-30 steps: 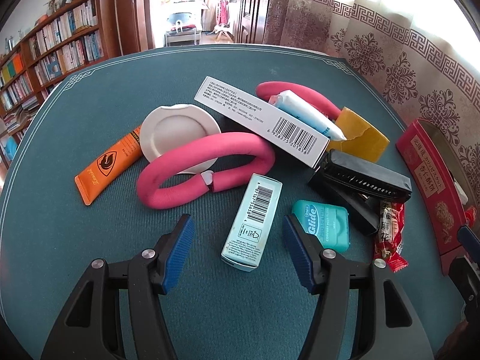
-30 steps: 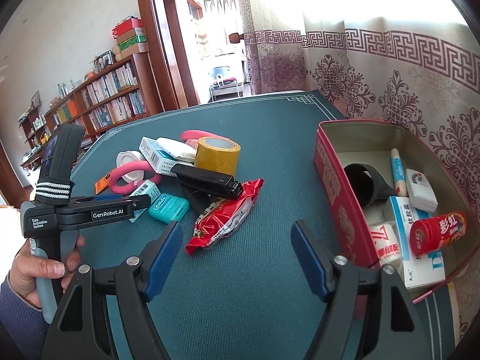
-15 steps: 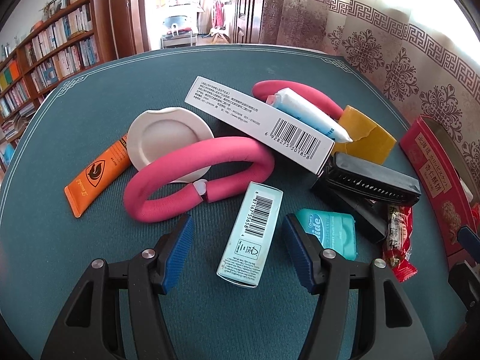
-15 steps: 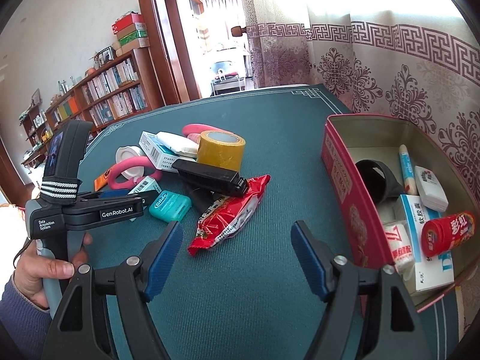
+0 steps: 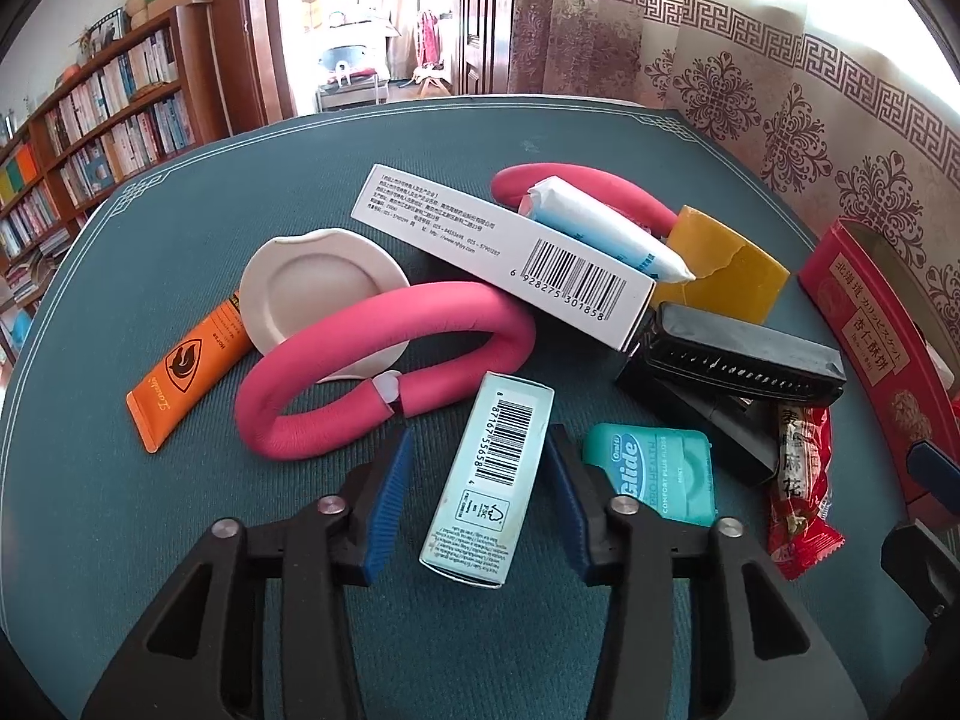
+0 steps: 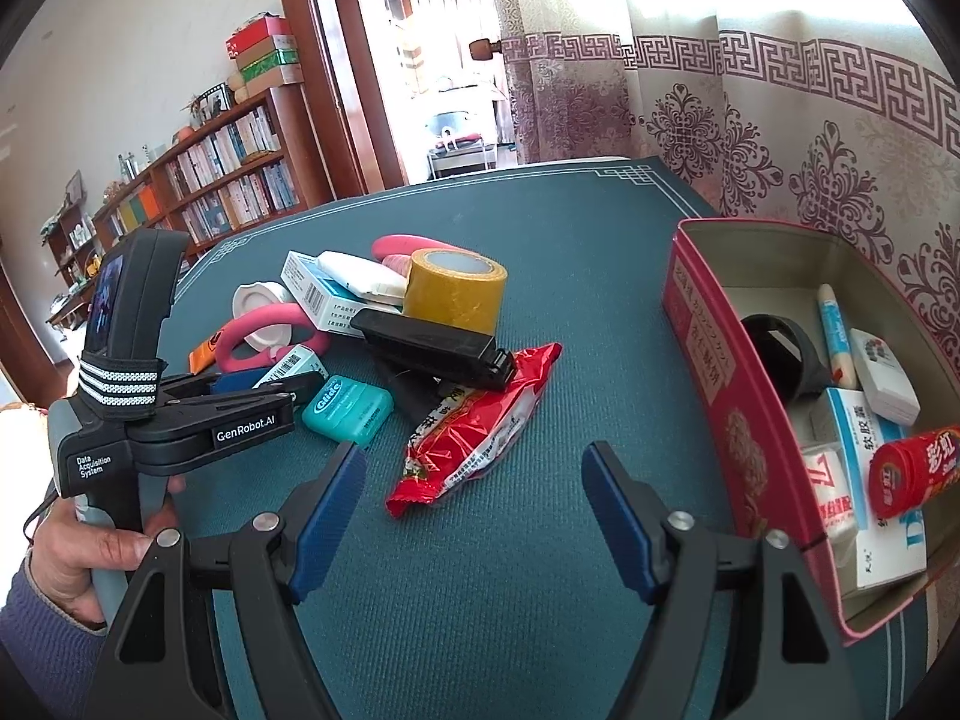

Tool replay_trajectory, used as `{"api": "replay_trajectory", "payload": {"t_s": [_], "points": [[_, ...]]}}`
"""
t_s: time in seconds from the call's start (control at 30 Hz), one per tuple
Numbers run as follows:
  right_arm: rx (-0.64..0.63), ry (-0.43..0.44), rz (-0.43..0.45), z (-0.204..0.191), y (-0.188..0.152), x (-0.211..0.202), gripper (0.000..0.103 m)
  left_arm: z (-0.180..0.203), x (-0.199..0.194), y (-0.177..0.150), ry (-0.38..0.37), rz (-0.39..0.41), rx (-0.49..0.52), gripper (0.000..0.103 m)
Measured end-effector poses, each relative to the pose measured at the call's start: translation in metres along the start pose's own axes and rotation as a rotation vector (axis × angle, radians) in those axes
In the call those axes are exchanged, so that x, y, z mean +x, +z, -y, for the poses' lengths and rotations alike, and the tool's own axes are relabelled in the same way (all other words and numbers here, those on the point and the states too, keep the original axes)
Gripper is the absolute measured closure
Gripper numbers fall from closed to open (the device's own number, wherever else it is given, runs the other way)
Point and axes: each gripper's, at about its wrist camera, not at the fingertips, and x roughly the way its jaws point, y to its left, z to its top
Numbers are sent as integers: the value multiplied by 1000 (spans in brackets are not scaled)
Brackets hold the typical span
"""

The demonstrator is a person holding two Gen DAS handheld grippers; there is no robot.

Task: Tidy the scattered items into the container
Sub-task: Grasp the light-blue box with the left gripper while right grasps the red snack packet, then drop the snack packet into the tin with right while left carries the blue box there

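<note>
A pale teal carton [image 5: 489,480] lies on the green table between the blue pads of my left gripper [image 5: 478,432]. Its jaws are closing; the right pad is at the carton's edge and a strip of table shows beside the left pad. Around it lie a teal floss case [image 5: 654,471], a pink foam loop [image 5: 372,348], a long white box [image 5: 510,246], a black stapler [image 5: 738,354] and a red snack packet [image 6: 480,414]. My right gripper [image 6: 474,450] hangs open and empty over the table, left of the red tin [image 6: 714,360].
An orange tube [image 5: 186,366], a white lid [image 5: 318,288], a yellow tape roll [image 5: 726,267] and a white-blue tube [image 5: 600,222] are in the pile. The tin holds several items, among them a red bottle [image 6: 912,468]. A hand [image 6: 90,546] grips the left handle.
The left gripper has slid forward so the teal carton lies between its pads, and the jaws have narrowed around it. The right gripper has stayed put.
</note>
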Motion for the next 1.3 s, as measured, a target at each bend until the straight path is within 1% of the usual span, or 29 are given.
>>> {"api": "replay_trajectory", "payload": {"t_s": [0.03, 0.13, 0.33, 0.57, 0.63, 0.7, 0.73, 0.8, 0.87, 0.9, 1.0, 1.1, 1.17, 1.3], "points": [[1, 3, -2, 0, 1, 1, 25, 0, -1, 0, -11, -2, -2, 77], [8, 11, -13, 1, 4, 7, 25, 1, -4, -1, -39, -9, -18, 77], [31, 8, -41, 3, 14, 26, 25, 8, -22, -5, -56, 8, -2, 77], [10, -44, -82, 2, 20, 56, 25, 6, -39, -9, -62, 23, -9, 77], [11, -48, -100, 3, 22, 65, 32, 4, -40, -11, -65, 18, -13, 77], [27, -10, -111, 6, 23, 70, 38, 3, -41, -13, -66, 14, -17, 77], [33, -2, -111, 7, 24, 69, 40, 3, -42, -14, -65, 13, -18, 77], [28, 5, -108, 6, 25, 65, 56, 3, -44, -16, -63, 13, -18, 77], [24, 21, -111, 6, 22, 61, 64, 2, -48, -17, -66, 16, -18, 77], [19, 24, -113, 6, 20, 59, 67, 2, -50, -18, -68, 17, -19, 77], [18, 30, -121, 3, 11, 51, 68, 3, -56, -19, -76, 23, -20, 77], [35, 44, -109, 3, 1, 37, 69, 6, -66, -22, -79, 38, -12, 77], [42, 45, -82, 3, -3, 23, 69, 9, -74, -23, -80, 49, -7, 77], [67, 32, -2, 10, -4, -13, 69, 17, -93, -25, -92, 76, 5, 77]]}}
